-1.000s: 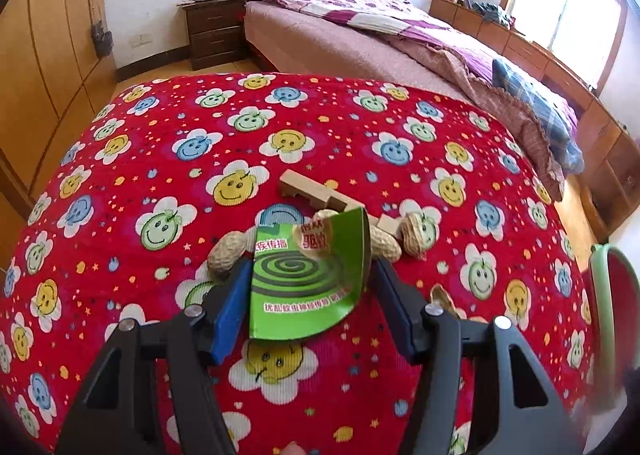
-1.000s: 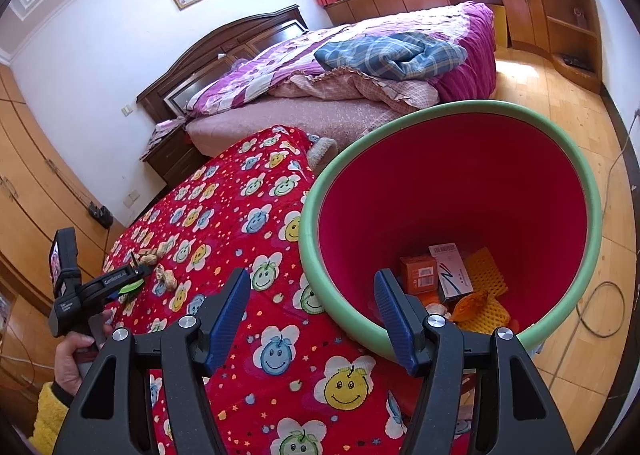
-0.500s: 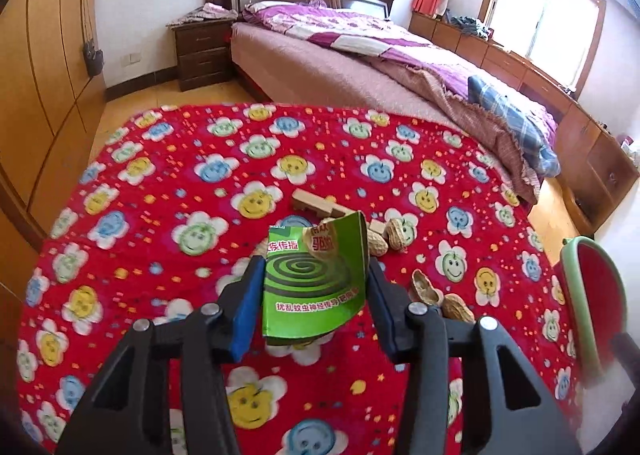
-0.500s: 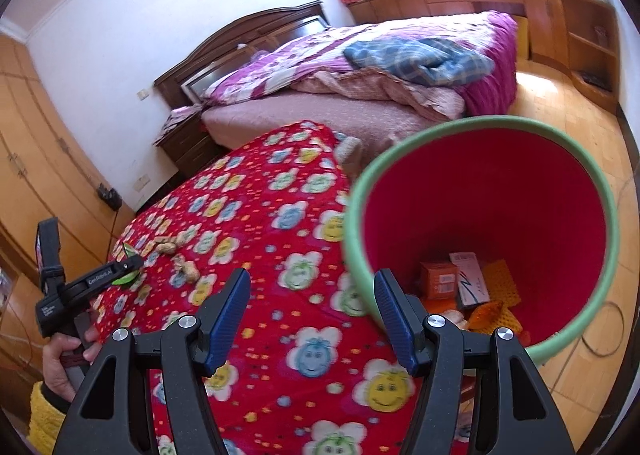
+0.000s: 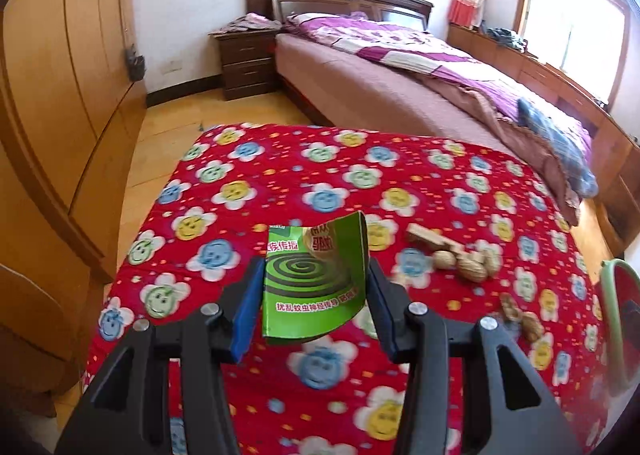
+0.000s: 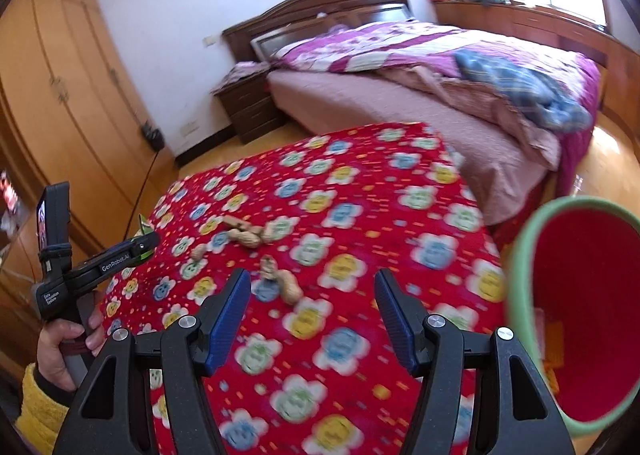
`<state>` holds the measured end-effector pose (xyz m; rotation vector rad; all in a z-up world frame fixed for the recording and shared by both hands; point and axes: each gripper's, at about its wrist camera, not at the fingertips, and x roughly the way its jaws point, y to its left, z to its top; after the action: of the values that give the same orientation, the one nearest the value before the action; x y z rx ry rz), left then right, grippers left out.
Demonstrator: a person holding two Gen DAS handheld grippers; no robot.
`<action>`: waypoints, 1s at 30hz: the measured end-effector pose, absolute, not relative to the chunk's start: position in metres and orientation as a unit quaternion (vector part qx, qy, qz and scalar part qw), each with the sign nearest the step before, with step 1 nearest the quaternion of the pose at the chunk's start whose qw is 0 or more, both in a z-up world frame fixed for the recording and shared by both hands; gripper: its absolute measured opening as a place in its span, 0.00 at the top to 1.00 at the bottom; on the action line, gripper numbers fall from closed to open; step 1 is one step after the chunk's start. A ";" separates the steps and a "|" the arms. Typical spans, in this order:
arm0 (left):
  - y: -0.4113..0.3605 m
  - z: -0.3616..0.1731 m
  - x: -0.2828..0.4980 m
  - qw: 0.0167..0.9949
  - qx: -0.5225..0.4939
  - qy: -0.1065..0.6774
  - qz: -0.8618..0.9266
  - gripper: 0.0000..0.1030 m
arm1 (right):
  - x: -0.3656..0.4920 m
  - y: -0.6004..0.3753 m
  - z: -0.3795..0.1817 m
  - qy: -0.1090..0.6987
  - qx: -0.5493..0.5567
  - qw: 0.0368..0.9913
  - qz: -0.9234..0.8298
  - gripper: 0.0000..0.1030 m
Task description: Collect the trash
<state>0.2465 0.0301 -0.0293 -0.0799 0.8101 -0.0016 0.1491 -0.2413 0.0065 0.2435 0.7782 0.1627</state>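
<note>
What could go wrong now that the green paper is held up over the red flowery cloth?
1. The left gripper holds the green wrapper only by its side edges, and it is already bent, so it might slip out before it gets to the bin.
2. The bin sits off the cloth's far right edge, so a drop short of it could land on the floor.
3. The peanut shells lie loose, and a low sweep might scatter them.

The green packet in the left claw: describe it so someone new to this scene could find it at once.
Start at the red smiley-flower cloth covering the table. Just above its near part, the left claw holds a green packet with a dark spiral and white Chinese print. The peanuts and wooden block nearby are brown; it alone is green.
</note>
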 end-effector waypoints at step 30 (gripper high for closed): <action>0.056 -0.066 0.264 0.913 -0.091 0.397 0.007 0.52 | 0.309 -0.116 -0.057 0.498 -0.091 0.846 0.166 0.66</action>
<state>0.2641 0.0555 -0.0659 -0.1873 0.8186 0.0153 0.3092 -0.1161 -0.0574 -0.1918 1.0512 0.3504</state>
